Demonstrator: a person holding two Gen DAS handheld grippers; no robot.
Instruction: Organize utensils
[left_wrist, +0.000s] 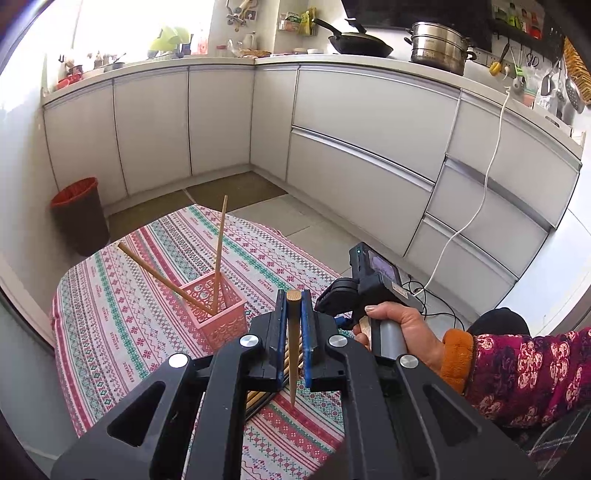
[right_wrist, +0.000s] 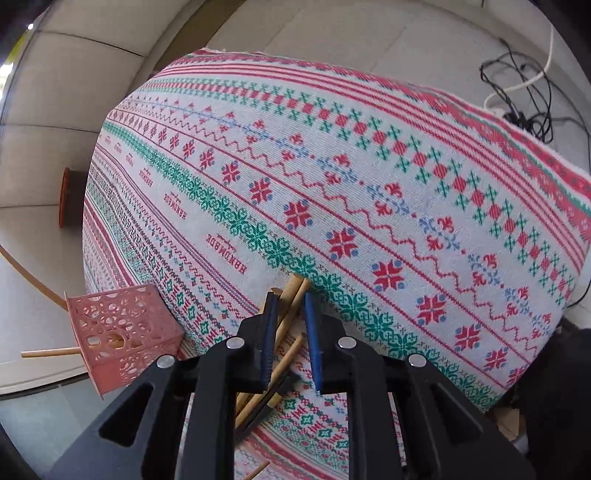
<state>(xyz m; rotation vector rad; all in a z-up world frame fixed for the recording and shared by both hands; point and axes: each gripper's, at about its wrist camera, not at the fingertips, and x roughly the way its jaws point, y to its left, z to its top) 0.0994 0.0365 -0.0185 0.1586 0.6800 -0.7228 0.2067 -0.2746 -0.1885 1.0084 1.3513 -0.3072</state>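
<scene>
Showing pan, right view only tablecloth

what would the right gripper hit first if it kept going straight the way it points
Most likely the loose pile of chopsticks lying on the patterned tablecloth: the right gripper points steeply down with several sticks between its blue pads. The cloth lies right beneath them; depth is hard to judge.

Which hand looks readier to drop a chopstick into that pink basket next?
The left, probably. The left gripper is already shut on a chopstick, with the pink basket close ahead. The right gripper is only lowered over the loose chopsticks on the cloth.
</scene>
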